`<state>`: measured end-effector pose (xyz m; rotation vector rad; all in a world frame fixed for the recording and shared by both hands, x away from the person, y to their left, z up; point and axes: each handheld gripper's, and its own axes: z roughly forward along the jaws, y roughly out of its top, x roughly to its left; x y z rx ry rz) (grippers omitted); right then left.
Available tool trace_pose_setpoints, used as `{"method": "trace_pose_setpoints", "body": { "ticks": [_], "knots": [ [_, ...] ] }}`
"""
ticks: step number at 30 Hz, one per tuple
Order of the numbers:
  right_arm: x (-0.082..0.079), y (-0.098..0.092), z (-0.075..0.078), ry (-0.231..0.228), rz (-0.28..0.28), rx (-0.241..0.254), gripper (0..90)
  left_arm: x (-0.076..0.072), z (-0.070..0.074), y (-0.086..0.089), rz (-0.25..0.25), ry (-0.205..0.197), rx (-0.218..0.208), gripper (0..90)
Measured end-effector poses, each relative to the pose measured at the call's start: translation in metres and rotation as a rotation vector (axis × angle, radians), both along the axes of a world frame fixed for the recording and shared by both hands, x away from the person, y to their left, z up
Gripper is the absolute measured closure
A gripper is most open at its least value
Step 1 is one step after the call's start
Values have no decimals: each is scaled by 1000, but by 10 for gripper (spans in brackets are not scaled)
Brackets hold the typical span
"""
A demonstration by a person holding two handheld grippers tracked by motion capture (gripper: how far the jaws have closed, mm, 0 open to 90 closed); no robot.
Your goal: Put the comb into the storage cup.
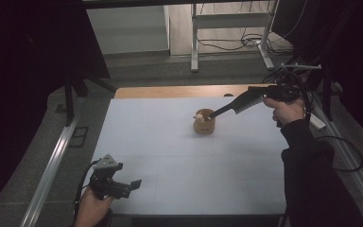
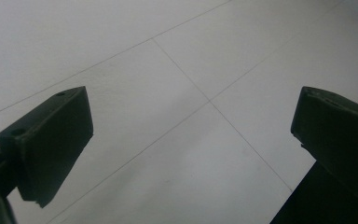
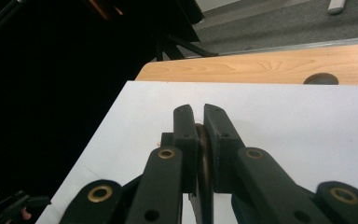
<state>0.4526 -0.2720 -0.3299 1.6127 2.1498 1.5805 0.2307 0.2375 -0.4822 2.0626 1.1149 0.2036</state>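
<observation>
A small wooden cup stands on the white table top, right of centre toward the far edge, with something pale inside it. My right gripper comes in from the right, tilted down toward the cup, and is shut on a thin dark rod whose tip reaches into the cup's mouth. In the right gripper view the jaws of the right gripper clamp the dark rod between them. My left gripper rests low at the front left corner, open, and nothing lies between the jaws of the left gripper.
A strip of bare wood runs along the table's far edge, with a dark round grommet in it. A metal rail runs along the floor at the left. Desk legs and cables lie beyond the table.
</observation>
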Motion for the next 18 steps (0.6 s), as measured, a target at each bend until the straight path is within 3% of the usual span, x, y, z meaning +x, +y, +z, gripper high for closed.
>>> {"method": "trace_pose_setpoints", "body": {
  "ticks": [18],
  "knots": [
    [16,8,-9,11,-22,-13,847,0,0,0,-2,1,3,0]
  ]
}}
